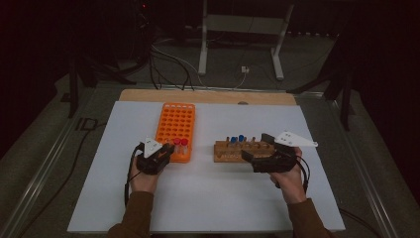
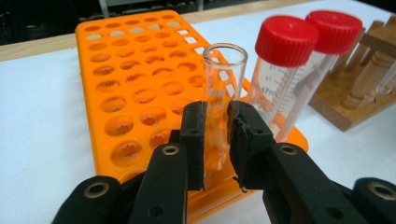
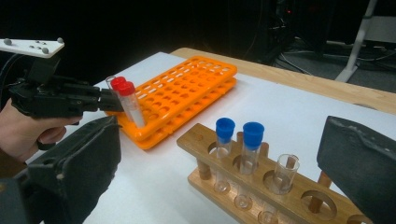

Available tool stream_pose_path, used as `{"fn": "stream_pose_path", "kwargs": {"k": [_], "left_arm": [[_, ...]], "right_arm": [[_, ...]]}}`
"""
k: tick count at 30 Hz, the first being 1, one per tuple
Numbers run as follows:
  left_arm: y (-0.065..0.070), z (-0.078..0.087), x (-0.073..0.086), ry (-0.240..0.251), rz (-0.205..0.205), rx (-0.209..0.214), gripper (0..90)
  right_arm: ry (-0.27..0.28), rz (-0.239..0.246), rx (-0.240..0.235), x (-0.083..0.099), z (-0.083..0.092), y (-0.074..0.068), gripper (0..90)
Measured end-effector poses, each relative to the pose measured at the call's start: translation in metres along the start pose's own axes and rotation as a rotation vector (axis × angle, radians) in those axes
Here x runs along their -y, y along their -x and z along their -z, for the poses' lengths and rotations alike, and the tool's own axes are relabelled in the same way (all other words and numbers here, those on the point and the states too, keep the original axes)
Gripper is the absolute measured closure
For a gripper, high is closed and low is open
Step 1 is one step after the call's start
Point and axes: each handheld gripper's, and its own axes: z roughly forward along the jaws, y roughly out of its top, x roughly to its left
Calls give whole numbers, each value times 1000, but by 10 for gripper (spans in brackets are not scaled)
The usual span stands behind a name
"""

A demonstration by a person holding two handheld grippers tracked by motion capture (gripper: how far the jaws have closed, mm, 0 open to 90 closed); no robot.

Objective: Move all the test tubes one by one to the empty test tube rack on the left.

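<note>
red-capped tubes crowd glass tube rightward.

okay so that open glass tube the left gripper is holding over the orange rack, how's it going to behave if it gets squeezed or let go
The open glass tube looks thin-walled and clear, so probably brittle under a hard squeeze. Its smooth, round wall may slip between the flat pads of the left gripper. Tall and narrow, it would likely tip or roll if released outside a hole of the orange rack.
</note>
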Motion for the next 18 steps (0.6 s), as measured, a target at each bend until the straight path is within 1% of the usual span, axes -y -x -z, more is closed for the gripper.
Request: {"fn": "stream_pose_path", "kwargs": {"k": [6, 9, 13, 16, 18], "left_arm": [[0, -1, 0, -17, -3, 3, 770], [-1, -3, 1, -41, -5, 3, 770], [-1, -4, 2, -46, -2, 6, 769], [-2, -4, 2, -44, 19, 13, 761], [-4, -4, 2, -39, 47, 26, 746]], "right_arm": [[-10, 3, -3, 1, -2, -1, 0], [-13, 4, -4, 2, -3, 0, 0], [-18, 5, -4, 3, -4, 0, 0], [-20, 5, -4, 3, -4, 0, 0], [-20, 4, -1, 4, -4, 1, 0]]}}
